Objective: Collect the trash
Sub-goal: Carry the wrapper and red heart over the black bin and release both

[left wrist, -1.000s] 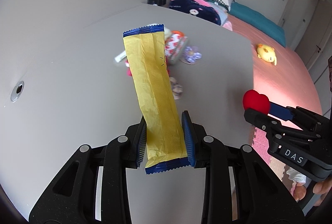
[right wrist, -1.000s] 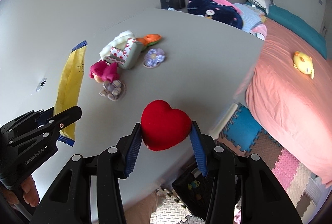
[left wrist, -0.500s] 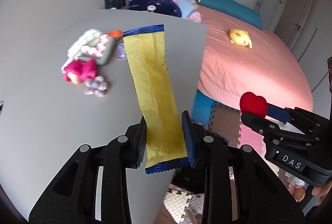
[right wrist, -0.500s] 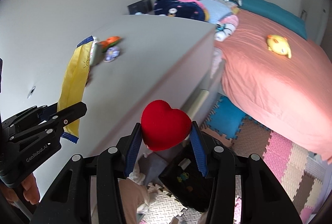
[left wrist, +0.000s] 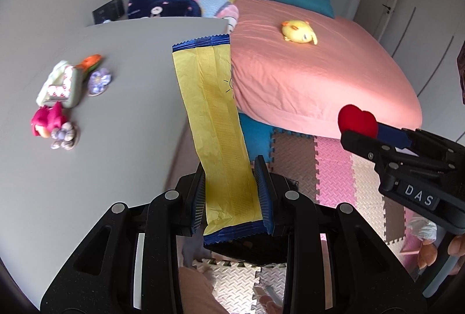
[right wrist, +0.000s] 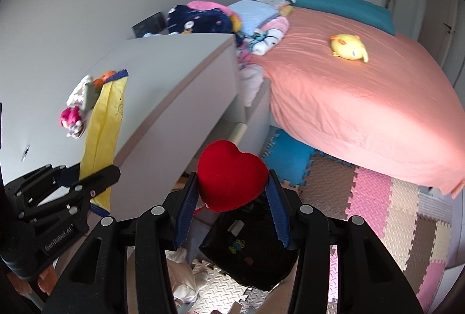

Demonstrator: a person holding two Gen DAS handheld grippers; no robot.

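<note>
My left gripper [left wrist: 231,194] is shut on a long yellow wrapper [left wrist: 216,122] with blue ends and holds it upright beyond the grey table's edge. The wrapper also shows in the right wrist view [right wrist: 103,133]. My right gripper [right wrist: 231,206] is shut on a red heart-shaped item [right wrist: 231,178], which also shows in the left wrist view [left wrist: 357,120]. A black bin [right wrist: 250,253] with a few bits inside sits on the floor just below the right gripper; its rim shows under the left gripper [left wrist: 247,251].
On the grey table [left wrist: 116,116] lie a pink toy [left wrist: 46,122], a patterned packet [left wrist: 59,85], a purple flower piece [left wrist: 98,78] and an orange piece [left wrist: 91,62]. A pink bed [right wrist: 363,87] with a yellow plush [right wrist: 348,48] stands right. Foam mats [right wrist: 377,197] cover the floor.
Both grippers have swung right, off the table and toward the floor, still holding the wrapper and the red heart. The black bin has come into view beneath them.
</note>
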